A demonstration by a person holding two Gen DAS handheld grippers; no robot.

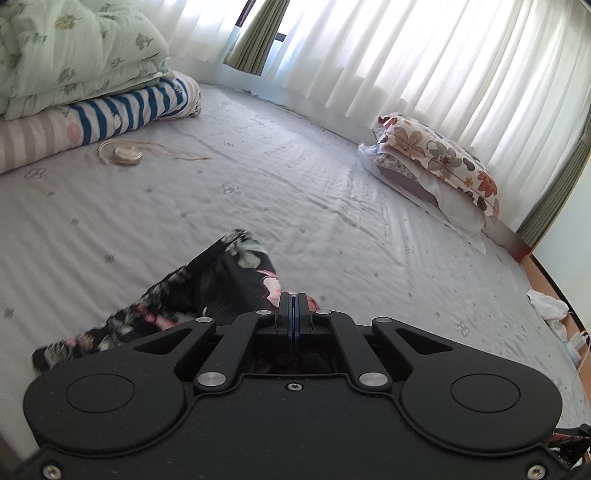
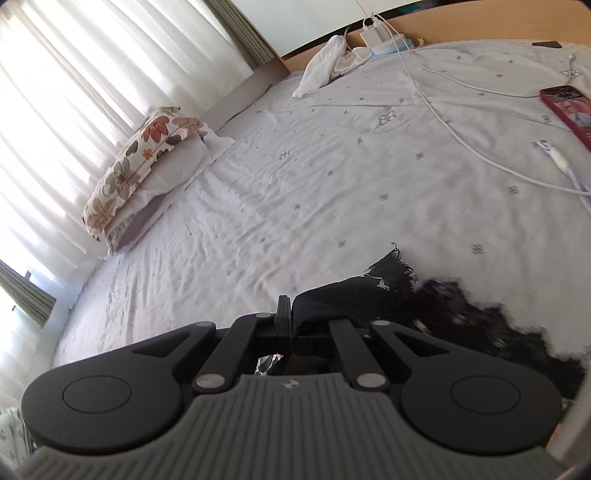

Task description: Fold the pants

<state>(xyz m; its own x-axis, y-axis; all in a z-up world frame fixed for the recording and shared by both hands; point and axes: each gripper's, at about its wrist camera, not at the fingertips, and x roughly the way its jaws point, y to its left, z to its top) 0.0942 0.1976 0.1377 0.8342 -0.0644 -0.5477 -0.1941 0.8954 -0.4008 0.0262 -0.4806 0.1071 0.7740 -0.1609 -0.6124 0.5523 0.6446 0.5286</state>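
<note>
1. My left gripper (image 1: 294,300) has its jaws pressed together on the soft black floral pants (image 1: 207,291).
2. My right gripper (image 2: 290,306) pinches a dark fold (image 2: 343,299).
3. The pants trail onto the wrinkled white bedsheet (image 1: 295,192).

Below me spreads a bed (image 1: 295,192) under a pale sheet dotted with small flowers. White curtains (image 1: 424,55) glow with daylight behind it, green drapes (image 1: 258,37) hanging between them. A floral pillow (image 1: 439,162) lies near the curtains. Folded quilts (image 1: 74,74) are stacked at one corner, with a round thing on a cord (image 1: 125,153) beside them, perhaps a pendant. Toward the wooden headboard (image 2: 480,26) lie a white cloth (image 2: 325,66), a cable (image 2: 443,110) and a phone (image 2: 569,110).
</note>
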